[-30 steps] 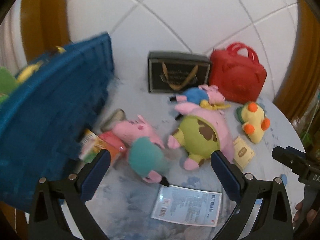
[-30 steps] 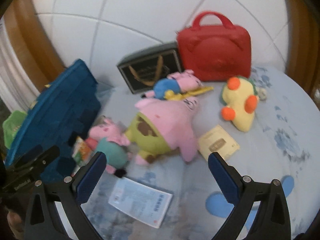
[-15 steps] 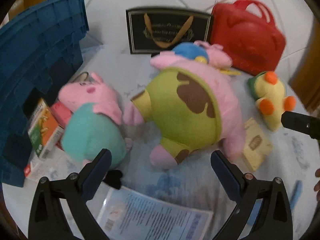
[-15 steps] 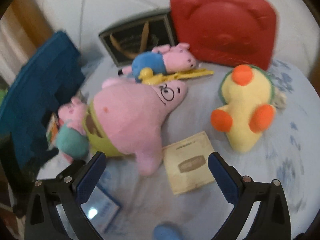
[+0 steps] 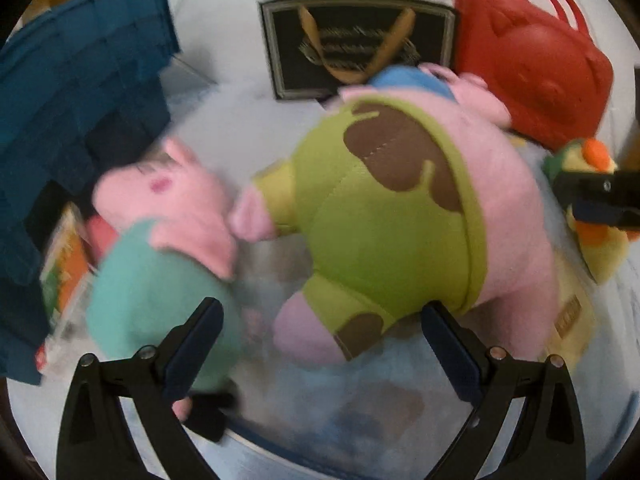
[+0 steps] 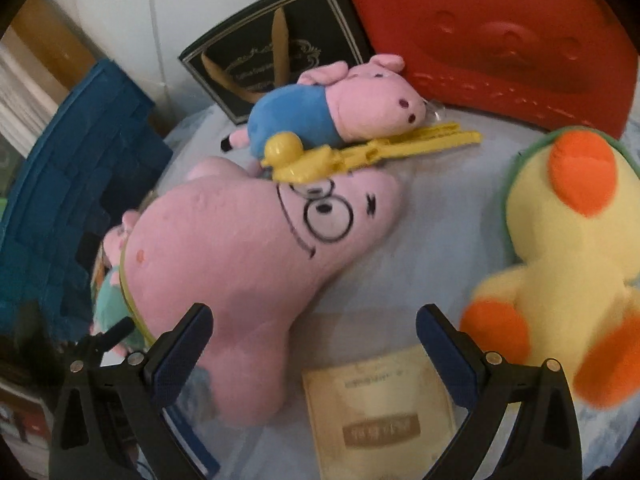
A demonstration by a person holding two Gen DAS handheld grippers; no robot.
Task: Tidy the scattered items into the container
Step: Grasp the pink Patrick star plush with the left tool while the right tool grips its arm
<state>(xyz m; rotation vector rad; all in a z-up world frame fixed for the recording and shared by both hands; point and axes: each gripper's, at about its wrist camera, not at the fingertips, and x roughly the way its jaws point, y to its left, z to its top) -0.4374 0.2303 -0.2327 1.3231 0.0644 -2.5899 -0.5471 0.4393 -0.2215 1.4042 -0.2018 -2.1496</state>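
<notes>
A big pink star plush in green shorts [image 5: 400, 216] lies mid-table; it also shows in the right wrist view [image 6: 248, 256]. My left gripper [image 5: 320, 344] is open, its fingers either side of the plush's foot. A pink pig in teal [image 5: 160, 248] lies to its left. My right gripper [image 6: 316, 348] is open above a beige card [image 6: 380, 412]. A yellow duck plush [image 6: 568, 248] lies to its right. A small pig in blue [image 6: 332, 108] rests on a yellow clip [image 6: 360, 152]. The blue crate [image 5: 76, 120] stands at the left.
A red bag [image 6: 492, 36] and a black gift bag [image 6: 276, 52] stand at the back against the white tiled wall. A small orange carton [image 5: 64, 272] lies by the crate. The table has a pale blue cloth [image 6: 440, 220].
Both grippers have moved forward and lower toward the toys. The left one has closed in on the star plush; the right one has closed in on the card and duck.
</notes>
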